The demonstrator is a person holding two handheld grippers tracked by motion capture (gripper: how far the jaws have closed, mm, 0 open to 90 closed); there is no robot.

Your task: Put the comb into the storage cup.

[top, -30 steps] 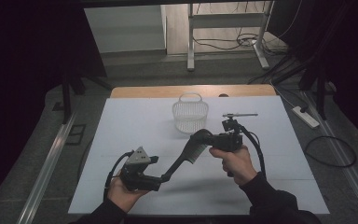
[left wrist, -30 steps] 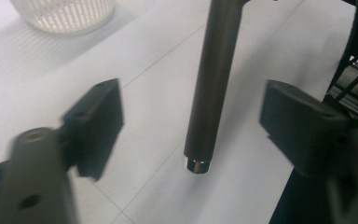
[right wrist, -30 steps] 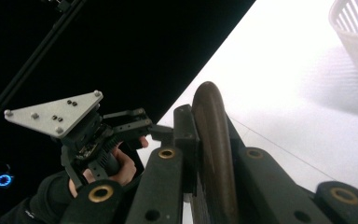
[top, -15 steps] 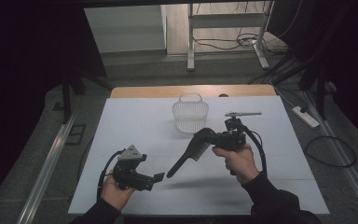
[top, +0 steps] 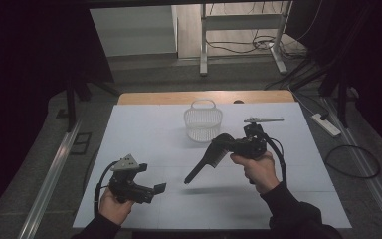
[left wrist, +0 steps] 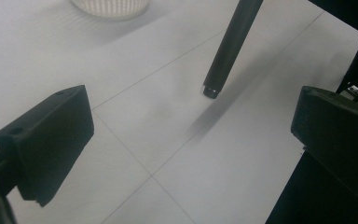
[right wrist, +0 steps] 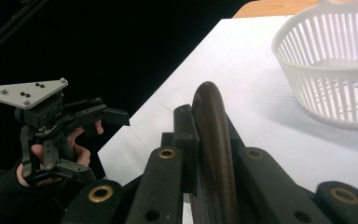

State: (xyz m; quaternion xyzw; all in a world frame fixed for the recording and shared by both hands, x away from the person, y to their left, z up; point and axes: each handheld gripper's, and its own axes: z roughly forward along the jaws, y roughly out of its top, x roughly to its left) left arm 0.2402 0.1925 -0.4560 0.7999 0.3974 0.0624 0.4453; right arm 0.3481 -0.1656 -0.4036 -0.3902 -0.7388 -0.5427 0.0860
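Left tool point(top: 156, 189), nearest the person at about 7 o'clock on the white table point(top: 144, 134): held in the left hand point(top: 112, 204), jaws spread wide and having just been opening, with nothing between them. In the left gripper view the two black jaws stand far apart over bare table, and the handle tip of the comb point(left wrist: 212, 88) hangs just above the surface between and beyond them, touching neither.

Right tool point(top: 238, 145), at about 4 o'clock, in the right hand point(top: 258, 169): jaws clamped tight on the head end of a black comb point(top: 206, 162). The comb is clear of the table, its handle slanting down toward 8 o'clock, its shadow on the surface below. The right gripper view shows the comb's curved spine point(right wrist: 212, 135) pinched between the jaws.

Farther off, near 12 o'clock, a white slotted plastic basket point(top: 203, 122) stands upright, well apart from both tools.
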